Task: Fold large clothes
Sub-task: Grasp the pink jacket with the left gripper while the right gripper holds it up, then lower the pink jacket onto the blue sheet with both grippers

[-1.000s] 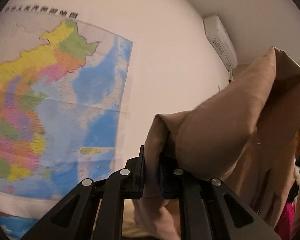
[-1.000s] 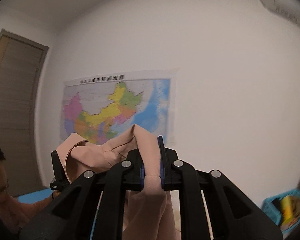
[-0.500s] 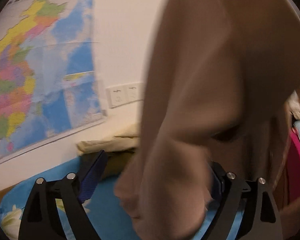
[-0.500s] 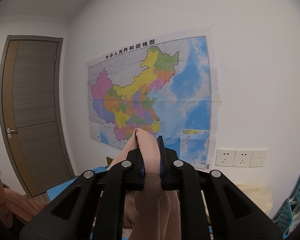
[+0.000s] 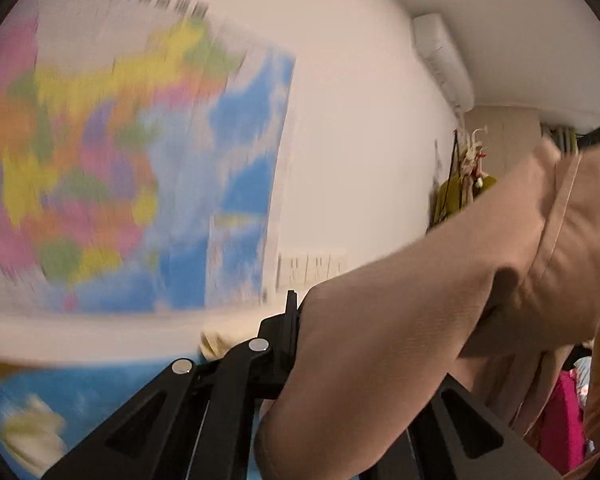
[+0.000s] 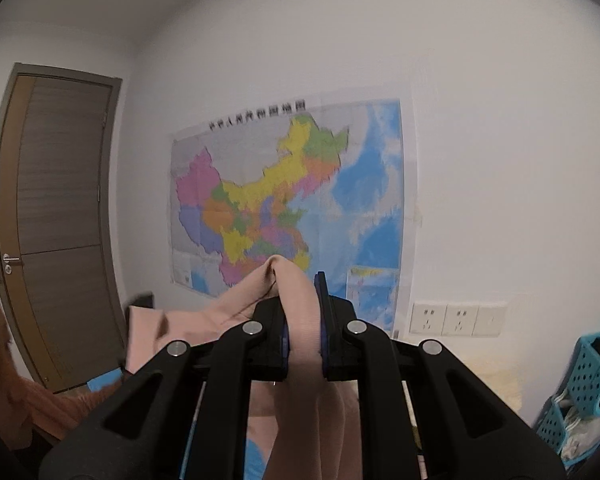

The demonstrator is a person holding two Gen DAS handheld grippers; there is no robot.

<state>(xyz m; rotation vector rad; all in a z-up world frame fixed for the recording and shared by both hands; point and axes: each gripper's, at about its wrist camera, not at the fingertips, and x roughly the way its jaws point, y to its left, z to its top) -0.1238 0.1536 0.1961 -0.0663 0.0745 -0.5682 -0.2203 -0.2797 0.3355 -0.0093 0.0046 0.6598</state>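
Observation:
A large beige-pink garment [image 5: 440, 304] hangs in the air between my two grippers. My left gripper [image 5: 300, 320] is shut on one part of it; the cloth drapes over the right finger and hides it. The cloth stretches up and right toward the other gripper [image 5: 592, 138] at the frame's upper right. In the right wrist view my right gripper [image 6: 302, 312] is shut on a fold of the same garment [image 6: 300, 320], which bulges above the jaws and hangs down below. The far end of the cloth [image 6: 152, 332] shows at the left.
A colourful wall map [image 6: 292, 200] hangs ahead, with wall sockets [image 6: 456, 318] to its right. A brown door [image 6: 56, 216] stands left. A blue basket [image 6: 584, 384] sits at the right. An air conditioner [image 5: 444, 60] is high on the wall. A blue bed sheet [image 5: 80, 396] lies below.
My left gripper has closed on the garment again after being open half a second ago, and it has swung upward. My right gripper kept its hold and tilted slightly.

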